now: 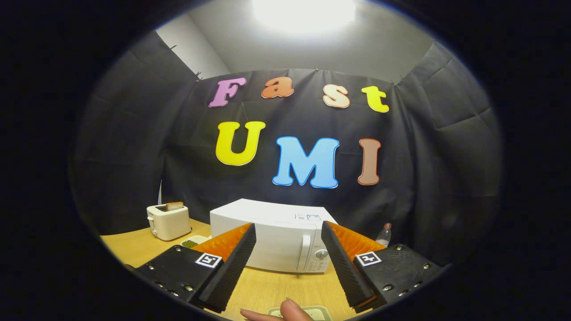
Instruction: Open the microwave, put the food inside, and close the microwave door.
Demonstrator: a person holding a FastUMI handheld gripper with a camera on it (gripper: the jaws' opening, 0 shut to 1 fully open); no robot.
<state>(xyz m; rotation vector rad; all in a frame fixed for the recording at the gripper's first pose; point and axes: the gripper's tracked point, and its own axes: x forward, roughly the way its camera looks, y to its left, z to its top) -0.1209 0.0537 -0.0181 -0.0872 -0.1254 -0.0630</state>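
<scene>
A white microwave (279, 234) stands on the wooden table (276, 290), beyond my fingers, with its door shut. Its vertical handle (304, 253) and a round knob (321, 254) sit on the right side of its front. My gripper (288, 232) hovers above the table and is open, with nothing between its fingers. A pale dish (317, 313) lies on the table close below the fingers, and a person's fingers (285, 312) touch it. What lies in the dish is hidden.
A white toaster (168, 220) with a slice of bread sticking out stands to the left of the microwave. A small dish with something green (191, 243) lies by the left finger. A clear plastic bottle (384, 235) stands right of the microwave.
</scene>
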